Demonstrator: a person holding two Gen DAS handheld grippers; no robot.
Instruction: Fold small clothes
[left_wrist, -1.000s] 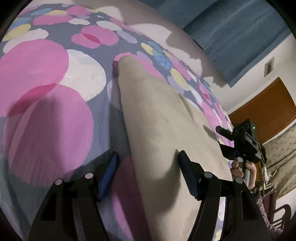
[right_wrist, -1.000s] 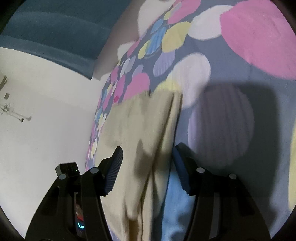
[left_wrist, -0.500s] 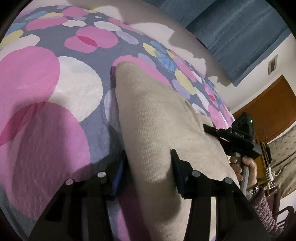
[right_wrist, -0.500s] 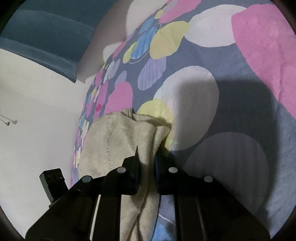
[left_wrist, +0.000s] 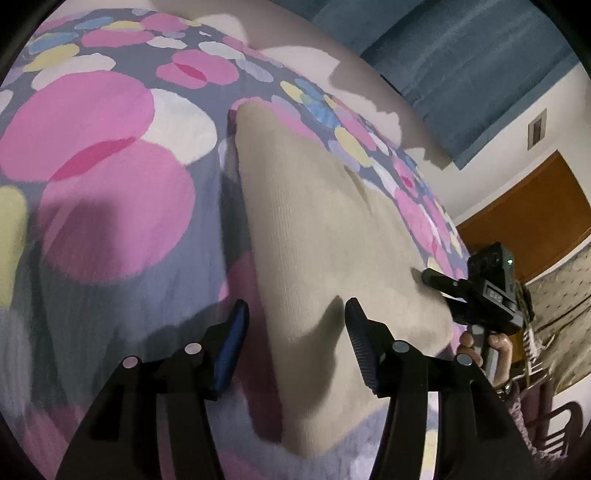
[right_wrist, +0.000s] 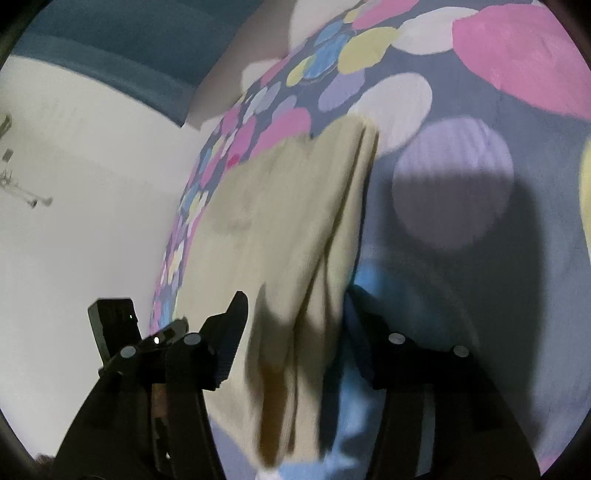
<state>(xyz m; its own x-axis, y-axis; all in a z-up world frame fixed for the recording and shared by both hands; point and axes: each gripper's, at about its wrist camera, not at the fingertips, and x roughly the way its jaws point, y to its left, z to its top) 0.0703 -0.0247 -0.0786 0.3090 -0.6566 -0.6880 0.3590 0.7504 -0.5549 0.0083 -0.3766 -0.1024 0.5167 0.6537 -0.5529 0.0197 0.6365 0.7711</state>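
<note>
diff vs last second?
Both claws closed on the beige garment half a second ago. Now the left claw and right claw are opening and backing off, with its edges between the jaws. Garment stays flat on the bedspread.

**Dim room, hard shadows, fisheye warp**

Low indoor light, colours muted. Gripper shadows fall dark on the beige garment (left_wrist: 317, 229) & the bedspread (left_wrist: 110, 155) beside it. Right wrist view motion-blurred near the garment's lower end; both views curve hard w/ black vignette at edges.
</note>
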